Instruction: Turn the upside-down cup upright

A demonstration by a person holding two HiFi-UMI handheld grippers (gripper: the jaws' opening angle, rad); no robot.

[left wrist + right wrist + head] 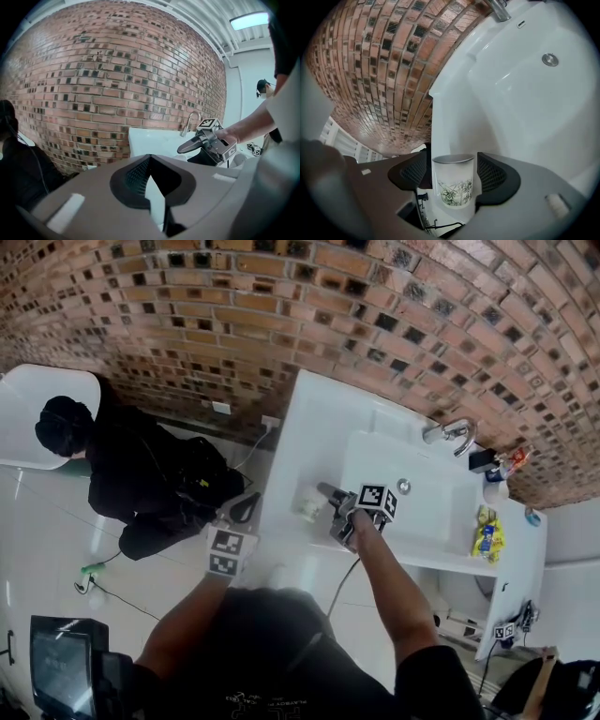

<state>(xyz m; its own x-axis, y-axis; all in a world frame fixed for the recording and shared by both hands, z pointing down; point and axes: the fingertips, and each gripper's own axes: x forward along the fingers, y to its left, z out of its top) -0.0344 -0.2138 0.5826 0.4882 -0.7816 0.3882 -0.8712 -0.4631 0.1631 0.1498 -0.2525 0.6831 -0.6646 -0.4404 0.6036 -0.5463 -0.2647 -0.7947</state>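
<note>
While L tongs (150,157) sit shut, R tongs (453,165) gape wide round upright cup (453,186), not pinching.

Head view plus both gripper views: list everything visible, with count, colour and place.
sink: one, white, against the wall
cup: one, white with bamboo print, standing on the sink's flat ledge
faucet: one, chrome, behind the basin
brick wall: one, red-brown, behind the sink
yellow packet: one, far end of sink
bystander: one, dark clothes, beside the sink
left gripper: grey, jaws together, empty
right gripper: grey, jaws apart around cup
</note>
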